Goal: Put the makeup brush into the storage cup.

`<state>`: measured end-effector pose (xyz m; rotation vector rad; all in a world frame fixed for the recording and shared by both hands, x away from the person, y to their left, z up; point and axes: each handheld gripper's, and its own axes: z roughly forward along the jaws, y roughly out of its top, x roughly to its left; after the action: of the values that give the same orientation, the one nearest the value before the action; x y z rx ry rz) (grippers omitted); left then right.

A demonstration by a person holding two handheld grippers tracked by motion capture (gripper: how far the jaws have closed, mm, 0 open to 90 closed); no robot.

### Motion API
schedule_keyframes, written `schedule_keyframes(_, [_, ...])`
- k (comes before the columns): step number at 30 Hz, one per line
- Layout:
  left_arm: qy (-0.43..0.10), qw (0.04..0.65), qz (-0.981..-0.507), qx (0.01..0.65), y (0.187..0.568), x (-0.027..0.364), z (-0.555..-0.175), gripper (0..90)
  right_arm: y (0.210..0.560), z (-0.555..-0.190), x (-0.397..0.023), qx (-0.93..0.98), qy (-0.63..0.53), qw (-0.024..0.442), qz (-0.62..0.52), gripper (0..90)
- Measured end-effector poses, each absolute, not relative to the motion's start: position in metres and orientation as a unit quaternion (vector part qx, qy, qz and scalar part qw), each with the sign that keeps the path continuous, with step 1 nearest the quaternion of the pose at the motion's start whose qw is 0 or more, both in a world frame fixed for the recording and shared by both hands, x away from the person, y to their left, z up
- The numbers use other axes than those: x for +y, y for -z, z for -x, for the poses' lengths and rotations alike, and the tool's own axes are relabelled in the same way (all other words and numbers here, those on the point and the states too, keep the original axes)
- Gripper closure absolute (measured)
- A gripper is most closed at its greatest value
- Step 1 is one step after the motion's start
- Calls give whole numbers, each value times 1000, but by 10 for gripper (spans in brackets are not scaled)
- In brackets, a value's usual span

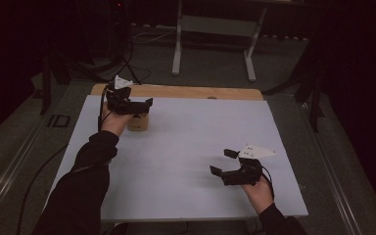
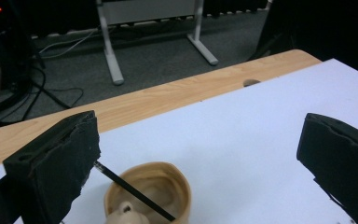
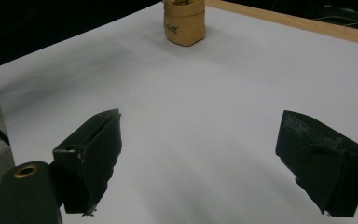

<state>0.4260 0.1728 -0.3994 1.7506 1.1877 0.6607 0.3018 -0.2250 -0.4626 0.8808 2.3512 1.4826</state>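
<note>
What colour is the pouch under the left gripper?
Tan, like kraft paper; the pouch shows best in the right gripper view.

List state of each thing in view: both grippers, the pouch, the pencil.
left gripper: open, jaws wide, above the pouch, holding nothing.
right gripper: open, holding nothing, over bare white sheet.
tan pouch: upright on the sheet, mouth open.
black pencil: inside the pouch, leaning, end sticking out.

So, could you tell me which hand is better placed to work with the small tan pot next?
Left, probably. The left gripper hovers open directly over the tan pot, which holds a thin black stick. The right gripper waits open across the white sheet.
</note>
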Motion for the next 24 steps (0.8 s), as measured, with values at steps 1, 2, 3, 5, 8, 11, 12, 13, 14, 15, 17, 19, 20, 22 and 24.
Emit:
schedule_keyframes(1, [-258,452,-706,480,399,173,-424,0,462,-302,-225,801,-505,115,-300,143])
schedule_keyframes(2, [-254,457,-704,482,398,174,-423,0,462,-302,-226,801,-505,117,-300,143])
schedule_keyframes(3, [-246,462,-702,482,397,174,-421,0,462,-302,-226,800,-505,117,-300,143])
schedule_keyframes(5, [-233,472,-700,482,397,175,-417,0,462,-302,-227,797,-510,114,-302,143])
schedule_keyframes(8, [-222,480,-709,466,396,174,-410,0,461,-303,-230,794,-515,112,-304,143])
schedule_keyframes(11, [-216,484,-715,455,395,173,-404,0,460,-304,-231,791,-516,113,-307,143])
schedule_keyframes(12, [-211,488,-715,453,394,174,-402,0,459,-304,-232,791,-516,114,-308,143])
schedule_keyframes(13, [-208,494,-715,449,393,174,-399,0,459,-304,-232,791,-517,115,-307,143])
schedule_keyframes(14, [-204,497,-716,445,392,174,-397,0,459,-303,-233,790,-518,114,-308,143])
schedule_keyframes(15, [-200,499,-718,442,391,174,-395,0,459,-303,-233,790,-517,114,-308,143])
schedule_keyframes(17, [-198,504,-720,435,391,174,-390,0,459,-303,-233,791,-517,115,-307,143])
schedule_keyframes(19, [-192,506,-724,427,391,174,-385,0,458,-303,-233,792,-516,118,-306,143])
schedule_keyframes(20, [-192,506,-724,427,391,174,-385,0,458,-303,-233,792,-516,118,-306,143])
schedule_keyframes(22, [-192,510,-727,417,390,174,-375,0,459,-303,-232,792,-515,118,-305,143])
schedule_keyframes(24, [-193,514,-727,413,389,175,-369,0,459,-303,-231,794,-514,118,-304,143])
